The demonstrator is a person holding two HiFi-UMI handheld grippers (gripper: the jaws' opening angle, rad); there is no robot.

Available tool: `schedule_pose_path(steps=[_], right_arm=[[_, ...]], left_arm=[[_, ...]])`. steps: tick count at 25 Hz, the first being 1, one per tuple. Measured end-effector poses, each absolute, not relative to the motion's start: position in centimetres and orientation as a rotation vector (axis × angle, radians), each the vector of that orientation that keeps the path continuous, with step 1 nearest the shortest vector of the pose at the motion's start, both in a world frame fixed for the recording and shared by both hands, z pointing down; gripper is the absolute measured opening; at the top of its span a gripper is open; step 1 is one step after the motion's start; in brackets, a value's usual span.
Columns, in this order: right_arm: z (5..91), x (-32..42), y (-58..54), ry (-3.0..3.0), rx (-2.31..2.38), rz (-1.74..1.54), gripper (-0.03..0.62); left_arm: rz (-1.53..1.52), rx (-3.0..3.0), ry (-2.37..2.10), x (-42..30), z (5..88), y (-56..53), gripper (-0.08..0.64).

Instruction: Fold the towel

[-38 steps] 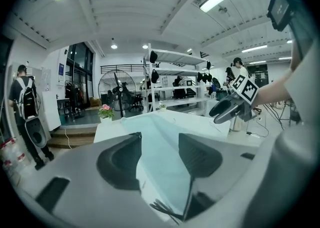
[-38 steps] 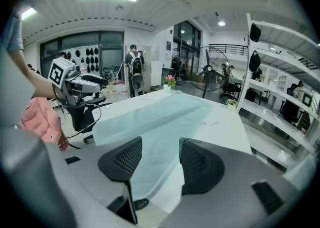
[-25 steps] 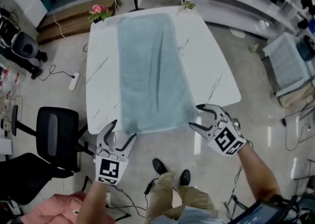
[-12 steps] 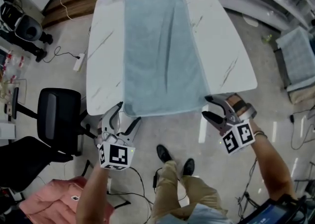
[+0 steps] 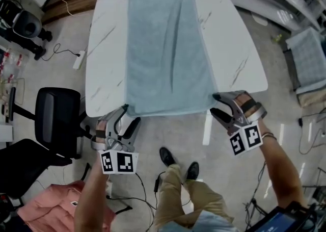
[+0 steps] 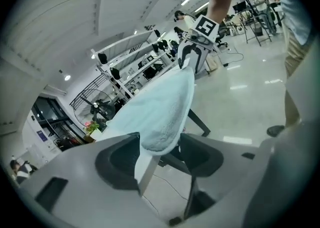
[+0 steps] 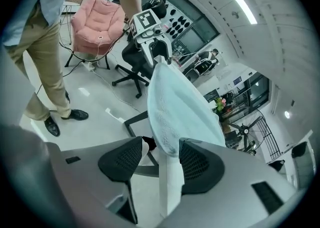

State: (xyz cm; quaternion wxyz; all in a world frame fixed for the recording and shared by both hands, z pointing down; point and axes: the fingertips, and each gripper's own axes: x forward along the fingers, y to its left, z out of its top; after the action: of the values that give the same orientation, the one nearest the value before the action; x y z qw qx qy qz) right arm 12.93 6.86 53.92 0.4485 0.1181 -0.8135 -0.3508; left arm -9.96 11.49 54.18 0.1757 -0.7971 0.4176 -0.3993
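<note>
On the white table (image 5: 232, 47), in the head view — towel (image 5: 165, 52) spread flat, long axis running away from the person, near short edge at the front rim. At its near left corner the left gripper (image 5: 127, 120), at its near right corner the right gripper (image 5: 219, 104), each equally close. In the left gripper view: jaws wide though just been closing, towel corner (image 6: 159, 127) hanging between them, unpinched. In the right gripper view: jaws wide as well, towel corner (image 7: 167, 122) between them, closer to the right-hand one — not yet clamped.

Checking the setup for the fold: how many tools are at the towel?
2: left tool at the near left corner of the towel, right tool at the near right.
</note>
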Motion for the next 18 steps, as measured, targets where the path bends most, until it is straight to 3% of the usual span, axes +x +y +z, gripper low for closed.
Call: schedule_pose_path(steps=[8, 13, 18], right_arm=[[53.7, 12.4, 6.7, -2.030, 0.291, -0.867, 0.230], [53.5, 11.9, 6.2, -2.029, 0.302, -0.883, 0.198], [53.3, 11.6, 6.3, -2.037, 0.303, -0.894, 0.130]], left_arm=[[-1.195, -2.202, 1.035, -9.9, 55.0, 11.8, 0.251], [-1.174, -2.170, 1.028, -10.0, 54.6, 11.3, 0.120], [-1.159, -2.231, 1.027, -10.4, 54.2, 11.6, 0.084]])
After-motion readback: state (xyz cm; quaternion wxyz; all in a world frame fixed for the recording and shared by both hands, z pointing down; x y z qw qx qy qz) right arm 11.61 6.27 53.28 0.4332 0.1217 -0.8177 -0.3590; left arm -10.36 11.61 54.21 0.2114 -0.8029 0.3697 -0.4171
